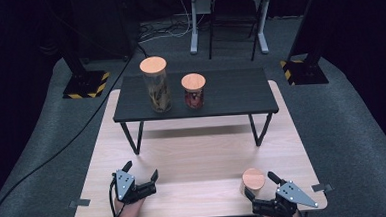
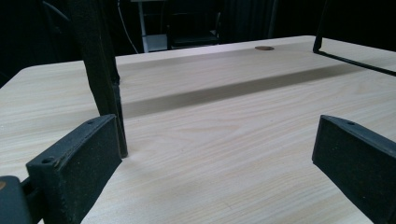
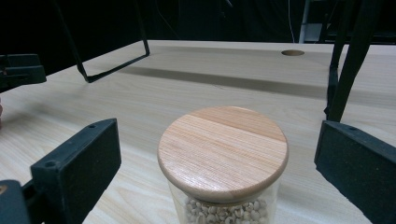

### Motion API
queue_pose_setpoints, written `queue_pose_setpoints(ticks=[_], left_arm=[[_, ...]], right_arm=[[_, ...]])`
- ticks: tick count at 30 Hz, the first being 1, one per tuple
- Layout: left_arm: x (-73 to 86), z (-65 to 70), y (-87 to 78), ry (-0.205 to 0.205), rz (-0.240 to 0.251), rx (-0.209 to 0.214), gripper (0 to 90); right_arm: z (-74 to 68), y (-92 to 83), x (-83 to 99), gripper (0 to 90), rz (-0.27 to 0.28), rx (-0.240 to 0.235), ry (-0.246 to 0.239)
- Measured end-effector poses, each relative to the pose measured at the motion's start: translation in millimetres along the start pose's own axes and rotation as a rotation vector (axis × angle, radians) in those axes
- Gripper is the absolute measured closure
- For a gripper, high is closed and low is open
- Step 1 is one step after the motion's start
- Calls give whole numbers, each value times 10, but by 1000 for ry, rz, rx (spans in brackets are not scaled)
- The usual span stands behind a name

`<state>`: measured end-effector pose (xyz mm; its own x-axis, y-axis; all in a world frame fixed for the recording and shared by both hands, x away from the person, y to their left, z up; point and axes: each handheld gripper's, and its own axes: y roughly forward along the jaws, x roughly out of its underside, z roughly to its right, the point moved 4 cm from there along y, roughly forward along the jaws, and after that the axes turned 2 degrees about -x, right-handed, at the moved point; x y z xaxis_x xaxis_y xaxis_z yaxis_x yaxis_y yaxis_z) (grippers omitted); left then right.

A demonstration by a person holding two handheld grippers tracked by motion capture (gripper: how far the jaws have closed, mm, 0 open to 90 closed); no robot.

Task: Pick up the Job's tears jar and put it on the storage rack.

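The right gripper (image 1: 259, 184), jaws wide, flanks the round wooden-lidded glass jar of pale beans (image 3: 223, 154); left gripper (image 1: 140, 172) gapes wide over bare tabletop.

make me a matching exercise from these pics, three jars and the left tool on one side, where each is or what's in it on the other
Things:
1. tall jar
2. short jar with red contents
3. jar of pale beans
4. left tool

Places or states:
A. between the open jaws of the right tool
B. open over bare tabletop, near the shelf's leg
C. on the dark shelf, leftmost
D. on the dark shelf, right of the taller jar

Pairs: 1-C, 2-D, 3-A, 4-B
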<state>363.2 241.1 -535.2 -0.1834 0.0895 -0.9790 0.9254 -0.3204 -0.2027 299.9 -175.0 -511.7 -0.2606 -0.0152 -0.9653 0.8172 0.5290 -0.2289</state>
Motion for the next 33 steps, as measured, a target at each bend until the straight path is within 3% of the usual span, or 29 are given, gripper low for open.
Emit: queue_pose_setpoints(ticks=[26, 33], left_arm=[[0, -1, -4, -1, 4, 0, 7], [0, 0, -4, 1, 4, 0, 7]], right_arm=[[25, 170, 46, 0, -39, 11, 0], [7, 240, 72, 8, -65, 19, -21]])
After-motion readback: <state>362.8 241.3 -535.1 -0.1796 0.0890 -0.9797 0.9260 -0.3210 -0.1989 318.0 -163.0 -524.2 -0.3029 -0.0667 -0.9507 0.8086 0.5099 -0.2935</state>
